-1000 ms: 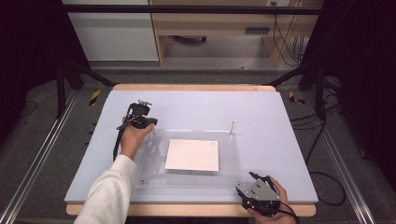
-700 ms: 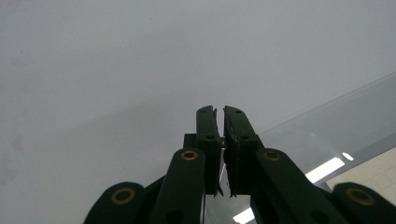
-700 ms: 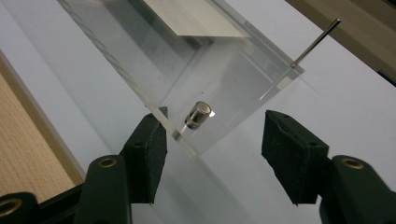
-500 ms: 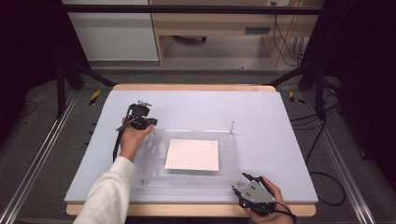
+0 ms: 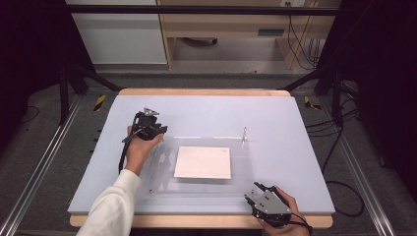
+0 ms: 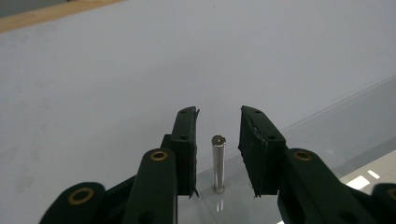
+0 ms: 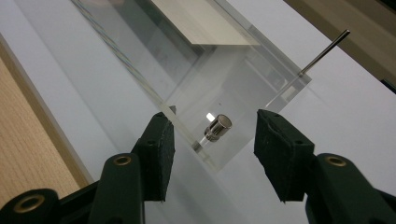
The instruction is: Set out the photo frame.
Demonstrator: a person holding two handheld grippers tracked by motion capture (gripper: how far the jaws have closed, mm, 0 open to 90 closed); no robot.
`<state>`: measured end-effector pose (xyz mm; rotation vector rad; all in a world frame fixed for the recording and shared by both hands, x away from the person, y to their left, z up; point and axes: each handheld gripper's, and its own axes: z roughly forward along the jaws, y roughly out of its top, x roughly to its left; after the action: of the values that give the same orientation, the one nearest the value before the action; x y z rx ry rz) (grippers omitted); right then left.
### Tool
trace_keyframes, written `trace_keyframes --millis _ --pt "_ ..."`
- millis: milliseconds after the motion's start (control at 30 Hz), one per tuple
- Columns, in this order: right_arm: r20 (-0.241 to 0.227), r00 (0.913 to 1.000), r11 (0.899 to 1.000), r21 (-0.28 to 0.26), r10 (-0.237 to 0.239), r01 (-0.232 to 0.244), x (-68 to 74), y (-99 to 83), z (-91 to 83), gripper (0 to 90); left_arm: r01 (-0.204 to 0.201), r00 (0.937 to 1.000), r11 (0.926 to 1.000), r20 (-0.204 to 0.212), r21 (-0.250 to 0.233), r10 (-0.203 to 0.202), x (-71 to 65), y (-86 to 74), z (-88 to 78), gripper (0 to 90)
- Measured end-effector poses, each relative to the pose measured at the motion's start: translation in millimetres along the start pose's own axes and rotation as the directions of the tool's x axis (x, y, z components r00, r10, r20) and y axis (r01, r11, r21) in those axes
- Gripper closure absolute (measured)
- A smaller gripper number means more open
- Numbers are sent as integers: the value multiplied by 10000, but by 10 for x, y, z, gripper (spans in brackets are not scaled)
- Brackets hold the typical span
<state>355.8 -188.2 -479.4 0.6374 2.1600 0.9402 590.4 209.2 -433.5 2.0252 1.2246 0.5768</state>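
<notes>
A clear acrylic plate (image 5: 162, 164) lies on the blue-grey mat with a white sheet (image 5: 203, 162) at its middle. At the plate's far left corner my left gripper (image 5: 147, 125) (image 6: 218, 126) has just been opening. An upright metal pin (image 6: 218, 161) stands between its pads, with a gap on each side. At the near right corner my right gripper (image 5: 255, 194) (image 7: 215, 122) has been closing. A short metal stud (image 7: 217, 127) sits in the plate's corner between its pads, untouched. A thin pin (image 5: 244, 133) (image 7: 322, 49) rises at the far right corner.
The mat (image 5: 295, 147) covers a wooden tabletop whose edge (image 5: 196, 221) runs along the front. Black frame legs (image 5: 74, 78) and cables (image 5: 344, 147) flank the table. A sleeved forearm (image 5: 113, 201) crosses the near left part of the mat.
The right gripper has edged slightly left at the plate's near right corner. The left hand and the plate keep their places.
</notes>
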Motion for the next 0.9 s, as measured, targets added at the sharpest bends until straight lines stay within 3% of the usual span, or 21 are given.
trace_keyframes --millis 233,367,533,633,700,767,867,900 --pt "52 10000 9999 -88 -81 82 -10 28 -24 494 -360 9993 9958 -140 -841 349 -63 -75 -201 535" --pt "51 10000 9999 -150 -33 34 -24 45 -38 498 -750 9971 9863 -21 -1466 755 -185 -155 -405 504" --pt "20 10000 9998 -214 -25 26 -38 59 -53 502 -1282 9913 9761 55 -1753 1312 -307 -292 -613 465" --pt "-4 10000 9998 -219 22 -22 -43 69 -61 504 -1548 9859 9677 322 -1988 1643 -371 -434 -810 437" --pt "-8 10000 9998 -200 26 -26 -44 75 -63 504 -1635 9831 9660 485 -2002 1764 -397 -504 -904 407" --pt "1 10000 9998 -195 12 -12 -48 83 -66 506 -1951 9760 9594 558 -2038 2103 -424 -578 -1007 395" --pt "29 10000 9998 -212 2 -1 -54 98 -74 509 -2057 9724 9559 659 -2098 2237 -445 -639 -1084 374" --pt "29 10000 9998 -212 2 -1 -54 98 -74 509 -2167 9686 9530 753 -2115 2370 -458 -687 -1148 374"
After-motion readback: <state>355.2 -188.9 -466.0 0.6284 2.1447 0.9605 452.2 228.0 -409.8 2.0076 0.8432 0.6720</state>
